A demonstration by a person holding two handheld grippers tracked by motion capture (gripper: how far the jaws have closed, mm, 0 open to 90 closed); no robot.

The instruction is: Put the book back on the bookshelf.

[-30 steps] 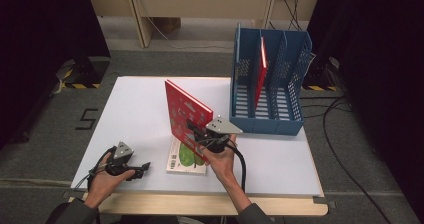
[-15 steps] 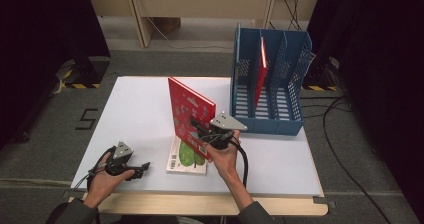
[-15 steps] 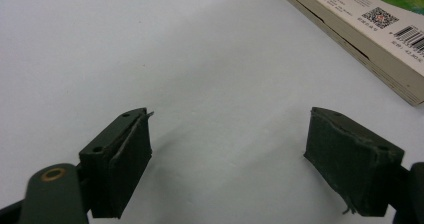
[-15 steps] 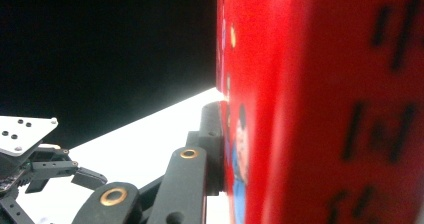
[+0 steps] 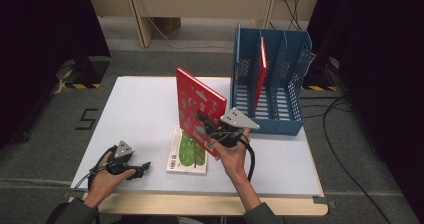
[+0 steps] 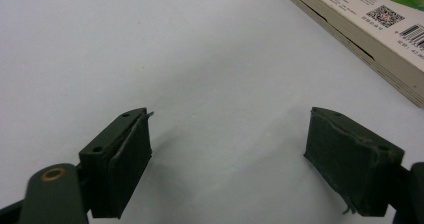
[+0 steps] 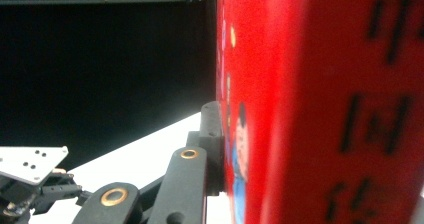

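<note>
R gripper (image 5: 209, 126): clamped on red book (image 5: 199, 104), near its lower right edge; one black jaw seen pressed flat on the cover in the right gripper view (image 7: 320, 84). Book held upright, clear of the table, cover facing left, tilted slightly. Grey plate on top of gripper; cable loops down beside the forearm.

L gripper (image 5: 142, 167): jaws wide apart, nothing between; the left gripper view shows bare table between the pads (image 6: 125, 154). Rests on table near the front left corner, hand around it.

Green book (image 5: 187, 151): flat on table, just below and partly behind red book, between the two grippers. Its corner w/ barcode and QR code shows upper right in the left gripper view (image 6: 370, 29).

Table (image 5: 135, 109): white top, wood front edge.

Blue rack (image 5: 270, 84): back right of table, upright dividers, mesh sides. 2nd red book (image 5: 260, 71) stands upright in it, in a middle slot; exact slot hard to tell.

Floor: grey carpet, cables at right, yellow-black tape at left.
</note>
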